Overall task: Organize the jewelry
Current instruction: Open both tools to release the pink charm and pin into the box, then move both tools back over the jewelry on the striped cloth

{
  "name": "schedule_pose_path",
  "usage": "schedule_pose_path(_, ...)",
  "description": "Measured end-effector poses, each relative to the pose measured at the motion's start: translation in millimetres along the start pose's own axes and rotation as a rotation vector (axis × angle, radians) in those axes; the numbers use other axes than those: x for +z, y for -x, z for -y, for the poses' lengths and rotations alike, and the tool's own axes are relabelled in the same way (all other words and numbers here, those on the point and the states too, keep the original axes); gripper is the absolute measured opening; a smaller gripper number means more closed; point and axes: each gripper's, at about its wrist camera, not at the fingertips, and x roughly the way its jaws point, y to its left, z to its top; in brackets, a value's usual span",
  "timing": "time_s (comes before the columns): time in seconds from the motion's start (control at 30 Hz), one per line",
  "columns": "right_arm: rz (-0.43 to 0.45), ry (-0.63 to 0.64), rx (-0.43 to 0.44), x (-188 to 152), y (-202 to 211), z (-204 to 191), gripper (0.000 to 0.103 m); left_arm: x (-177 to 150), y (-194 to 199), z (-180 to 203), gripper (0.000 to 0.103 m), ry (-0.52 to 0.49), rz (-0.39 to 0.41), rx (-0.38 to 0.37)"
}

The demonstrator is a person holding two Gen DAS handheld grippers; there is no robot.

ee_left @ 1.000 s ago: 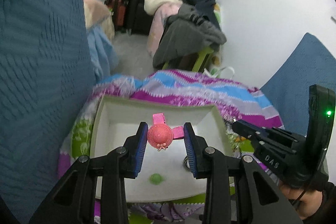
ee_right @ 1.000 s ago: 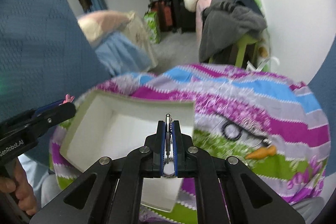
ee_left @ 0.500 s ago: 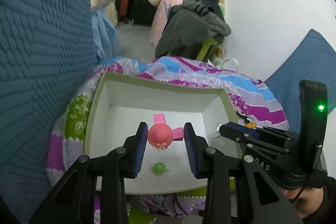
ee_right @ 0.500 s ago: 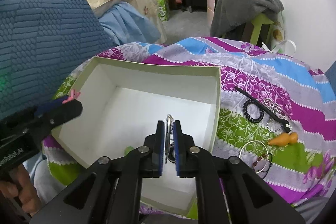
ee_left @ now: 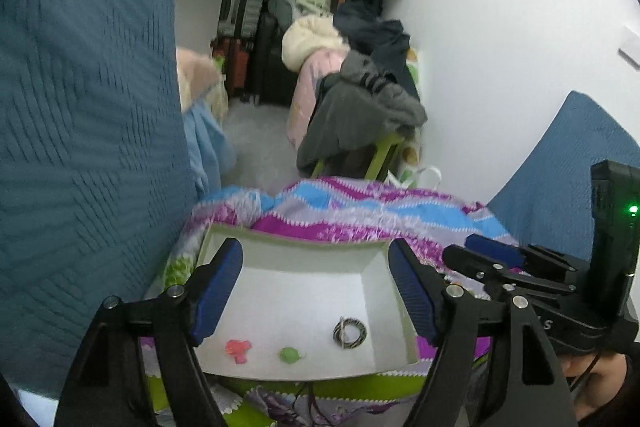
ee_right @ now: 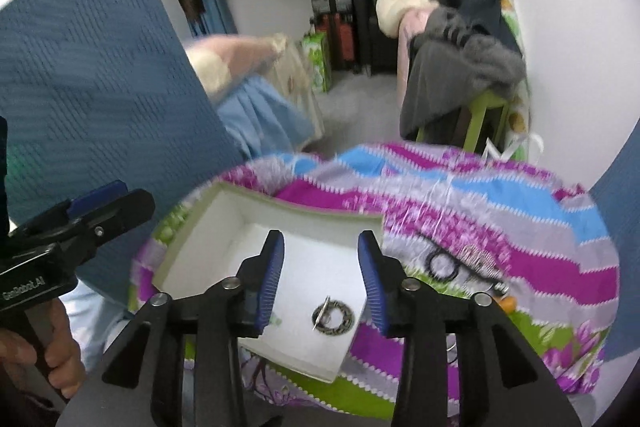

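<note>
Both grippers, left (ee_left: 316, 291) and right (ee_right: 320, 281), just opened, jaws apart, nothing between. Pink clip (ee_left: 238, 349) sits at 9 o'clock of the ring (ee_left: 350, 332) in the box (ee_left: 296, 247).

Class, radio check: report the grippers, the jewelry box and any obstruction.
Left gripper and right gripper open, jaws just opened, empty. Pink clip, green piece, ring in white box. Nothing obstructing.

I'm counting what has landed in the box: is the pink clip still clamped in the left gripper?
No: the left gripper has just been opening and holds nothing, and the pink clip lies on the floor of the white box.
</note>
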Motion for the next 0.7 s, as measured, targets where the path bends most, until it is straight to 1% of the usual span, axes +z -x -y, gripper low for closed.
schedule_pose_path(0.03, 0.013, 0.002, 0.001, 3, 6, 1, 0.04, 5, 8, 6, 0.081, -0.006, 0.016, 0.001)
schedule_pose_path(0.07, 0.035, 0.005, 0.003, 8, 18, 3, 0.04, 9, 15, 11, 0.082, -0.012, 0.03, 0.0)
schedule_pose_path(0.13, 0.069, 0.011, -0.003, 12, 35, 6, 0.043, 16, 27, 21, 0.082, -0.019, 0.05, 0.002)
schedule_pose_path(0.33, 0.146, 0.009, -0.018, 21, 77, 23, 0.043, 28, 57, 49, 0.082, -0.032, 0.106, 0.004)
schedule_pose_path(0.53, 0.199, -0.013, -0.041, 17, 112, 51, 0.043, 28, 68, 81, 0.082, -0.038, 0.143, -0.022)
schedule_pose_path(0.7, 0.212, -0.028, -0.054, 0, 127, 75, 0.043, 19, 60, 105, 0.082, -0.043, 0.13, -0.047)
